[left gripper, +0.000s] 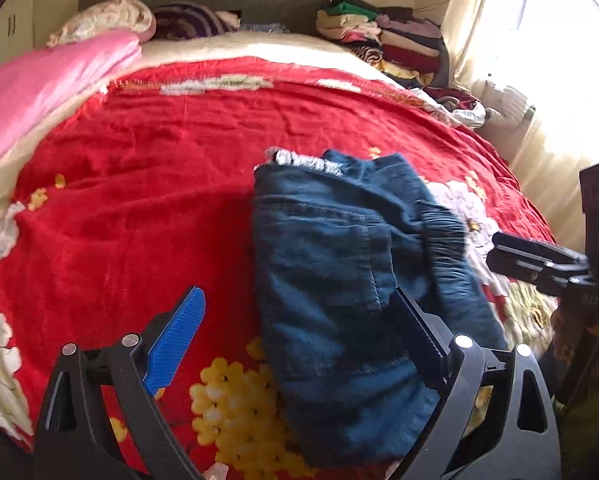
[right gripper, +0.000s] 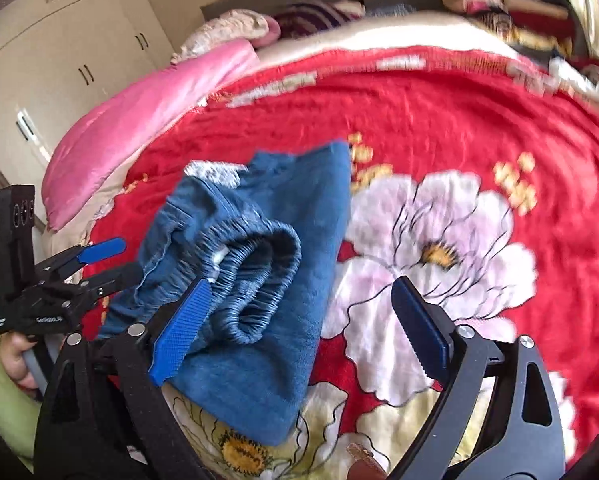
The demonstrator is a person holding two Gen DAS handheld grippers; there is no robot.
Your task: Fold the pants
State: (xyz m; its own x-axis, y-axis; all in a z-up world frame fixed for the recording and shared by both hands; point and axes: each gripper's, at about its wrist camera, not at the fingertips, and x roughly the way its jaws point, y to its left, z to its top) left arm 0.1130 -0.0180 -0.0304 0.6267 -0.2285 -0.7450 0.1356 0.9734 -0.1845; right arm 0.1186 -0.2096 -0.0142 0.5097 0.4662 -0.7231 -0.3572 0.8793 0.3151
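Blue pants (left gripper: 339, 280), no legible label

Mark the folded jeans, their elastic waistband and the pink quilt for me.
folded jeans (left gripper: 331, 280): left wrist view, on the back pocket panel.
elastic waistband (right gripper: 259, 276): right wrist view, on the gathered band.
pink quilt (left gripper: 47, 80): left wrist view, on its satin top.

pants (left gripper: 339, 280): 1 | grippers: 2, left (left gripper: 299, 336), right (right gripper: 299, 332) | blanket (left gripper: 159, 160): 1 | quilt (left gripper: 39, 84): 1 | clothes pile (left gripper: 387, 40): 1
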